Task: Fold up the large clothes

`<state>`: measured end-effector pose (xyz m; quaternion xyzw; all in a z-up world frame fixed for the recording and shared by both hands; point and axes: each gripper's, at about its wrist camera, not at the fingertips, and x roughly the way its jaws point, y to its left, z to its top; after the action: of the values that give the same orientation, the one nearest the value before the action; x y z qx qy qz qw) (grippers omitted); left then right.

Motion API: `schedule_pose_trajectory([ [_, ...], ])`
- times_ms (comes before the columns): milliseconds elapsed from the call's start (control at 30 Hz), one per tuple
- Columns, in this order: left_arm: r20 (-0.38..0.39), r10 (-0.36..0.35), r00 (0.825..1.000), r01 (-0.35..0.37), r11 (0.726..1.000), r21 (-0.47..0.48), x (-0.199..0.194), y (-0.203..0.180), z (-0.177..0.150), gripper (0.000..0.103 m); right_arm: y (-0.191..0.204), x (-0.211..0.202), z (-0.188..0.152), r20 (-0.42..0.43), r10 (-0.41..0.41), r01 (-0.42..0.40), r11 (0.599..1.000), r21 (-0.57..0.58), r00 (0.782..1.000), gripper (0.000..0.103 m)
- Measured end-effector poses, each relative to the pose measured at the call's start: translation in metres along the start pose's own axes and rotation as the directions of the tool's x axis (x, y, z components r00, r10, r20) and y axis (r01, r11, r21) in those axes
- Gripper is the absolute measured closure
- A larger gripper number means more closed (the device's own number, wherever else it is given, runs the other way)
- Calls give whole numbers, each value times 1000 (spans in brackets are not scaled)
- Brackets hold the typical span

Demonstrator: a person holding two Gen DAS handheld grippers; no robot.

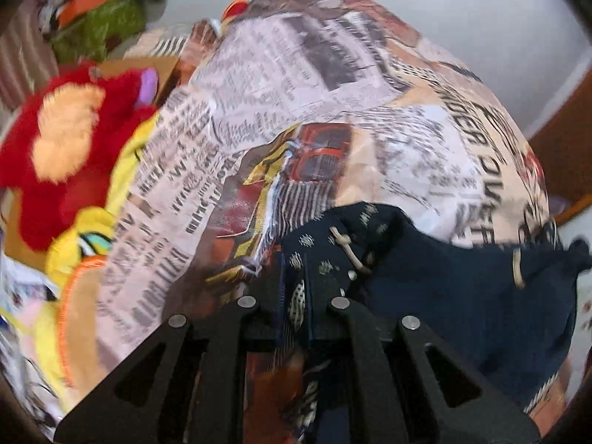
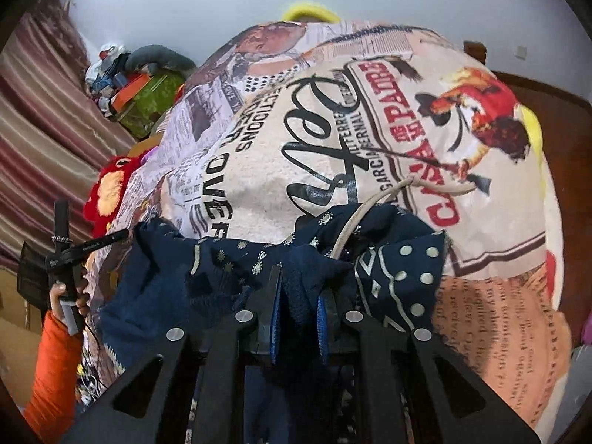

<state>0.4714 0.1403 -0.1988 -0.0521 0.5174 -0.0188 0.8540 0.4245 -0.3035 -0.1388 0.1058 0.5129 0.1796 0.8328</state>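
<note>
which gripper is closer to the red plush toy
Left. The left gripper, shut on the navy garment, sits just right of the red plush toy. The right gripper grips the same garment farther away, with the left one between.

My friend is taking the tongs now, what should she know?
Left tongs: shut on the dark navy patterned cloth garment.
Right tongs: shut on the same garment, near its cream drawstring.
The garment hangs bunched between both tongs over the newspaper-print bedcover.
Done: both edges gripped.
Left: spread it flat, then fold.
</note>
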Motion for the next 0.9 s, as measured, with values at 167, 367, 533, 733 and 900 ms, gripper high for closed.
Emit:
schedule_pose_trajectory([
  [167,17,-3,1000,2,993,117,-27,-28,-7,67,13,-30,-3,27,-4,6,999,-54,1000,85],
  [367,21,-58,998,52,977,208,-40,-64,-10,55,23,-60,-7,108,-96,108,987,-115,990,61],
  [533,9,-65,998,60,962,265,-29,-87,-11,49,26,-73,-8,145,-115,138,978,-159,983,49],
  [733,-70,-74,995,92,947,308,12,-109,-14,48,37,-35,-14,101,-131,153,956,-250,986,49],
  [900,-120,-115,986,143,955,261,40,-123,-11,48,46,7,-7,47,-108,117,954,-275,993,49],
])
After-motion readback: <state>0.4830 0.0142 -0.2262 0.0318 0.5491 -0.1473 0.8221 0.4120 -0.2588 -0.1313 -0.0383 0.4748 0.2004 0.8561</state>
